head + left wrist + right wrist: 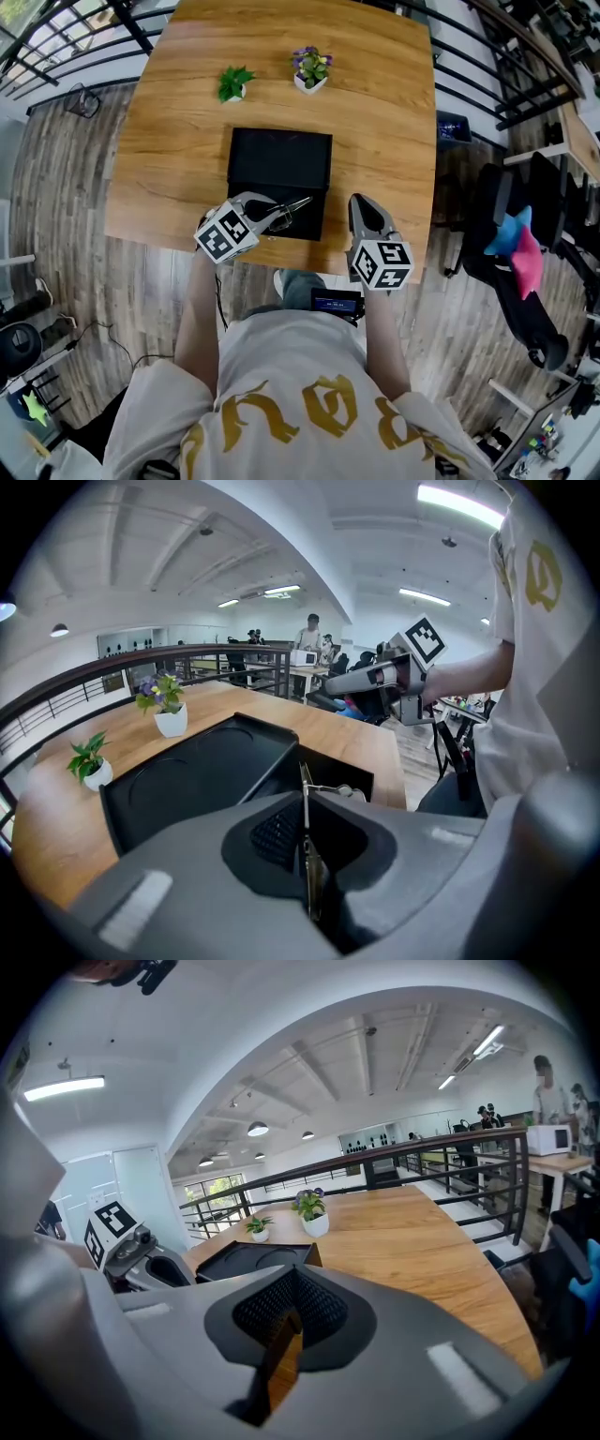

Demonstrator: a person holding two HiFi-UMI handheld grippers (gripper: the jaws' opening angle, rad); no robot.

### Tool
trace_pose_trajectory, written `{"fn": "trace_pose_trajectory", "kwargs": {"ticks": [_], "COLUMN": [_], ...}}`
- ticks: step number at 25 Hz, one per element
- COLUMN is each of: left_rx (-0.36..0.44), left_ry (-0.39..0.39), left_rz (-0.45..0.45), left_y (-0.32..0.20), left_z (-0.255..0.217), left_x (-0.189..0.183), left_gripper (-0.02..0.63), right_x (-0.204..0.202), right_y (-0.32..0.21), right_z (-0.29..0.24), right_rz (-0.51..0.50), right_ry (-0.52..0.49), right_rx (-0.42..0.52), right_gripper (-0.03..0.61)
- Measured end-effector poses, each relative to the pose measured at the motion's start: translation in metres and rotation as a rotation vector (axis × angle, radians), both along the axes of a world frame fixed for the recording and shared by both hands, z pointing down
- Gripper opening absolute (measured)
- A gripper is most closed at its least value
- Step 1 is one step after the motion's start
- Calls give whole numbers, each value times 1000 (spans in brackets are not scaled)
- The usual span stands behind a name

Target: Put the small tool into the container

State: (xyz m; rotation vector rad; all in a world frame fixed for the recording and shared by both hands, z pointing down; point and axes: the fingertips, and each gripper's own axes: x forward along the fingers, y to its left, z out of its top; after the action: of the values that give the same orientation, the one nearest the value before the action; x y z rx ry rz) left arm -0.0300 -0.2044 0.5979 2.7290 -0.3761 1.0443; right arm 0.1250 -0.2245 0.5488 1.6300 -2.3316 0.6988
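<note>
My left gripper (277, 215) is clenched on the small tool (297, 203). In the left gripper view a thin strip of metal runs edge-on between the pinched jaws and pokes out ahead of them. The right gripper (362, 203) hangs beside the container's right edge. Its jaws are drawn together with only a sliver of wood showing between them, and they carry nothing.

What matters now is how the tool sits relative to the container (280, 155), a black box in the middle of the table (384, 112). The tool's long axis follows my left jaws. It points toward my right and a little away from me, across the box's near left corner. From the left gripper view, the box has a flat black panel on the far side and a deep open well on the near side, directly ahead of and below the tool's tip. I judge the tip to be already over that well, while the jaws themselves are back near its rim.

The left hand is the one to finish this. I would push a little further along the tool's own line, lower it, then release. Because the tool is long and leads tip-first, it could catch the panel's edge if I drift toward the two potted plants (234, 82).
</note>
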Motion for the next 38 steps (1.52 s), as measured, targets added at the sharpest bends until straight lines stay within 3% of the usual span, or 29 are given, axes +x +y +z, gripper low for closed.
{"fn": "trace_pose_trajectory", "kwargs": {"ticks": [16,27,31,35,38], "left_rx": [113,288,254,148,124], "left_ry": [-124,-184,-173,-163,-185], "left_rz": [71,120,157,208,254], "left_y": [-21,-21,-15,-1,6], "left_z": [25,27,30,37,44], "left_x": [13,17,19,21,23], "left_gripper": [14,14,20,53,75], "right_x": [-7,-11,-12,-13,-10], "right_y": [-22,-27,-28,-24,-22], "right_z": [11,16,16,18,19], "right_rz": [-26,-54,-59,-61,-53], "right_ry": [11,16,13,13,13], "right_rx": [-35,-52,-53,-56,-58], "right_gripper": [26,26,26,26,26]}}
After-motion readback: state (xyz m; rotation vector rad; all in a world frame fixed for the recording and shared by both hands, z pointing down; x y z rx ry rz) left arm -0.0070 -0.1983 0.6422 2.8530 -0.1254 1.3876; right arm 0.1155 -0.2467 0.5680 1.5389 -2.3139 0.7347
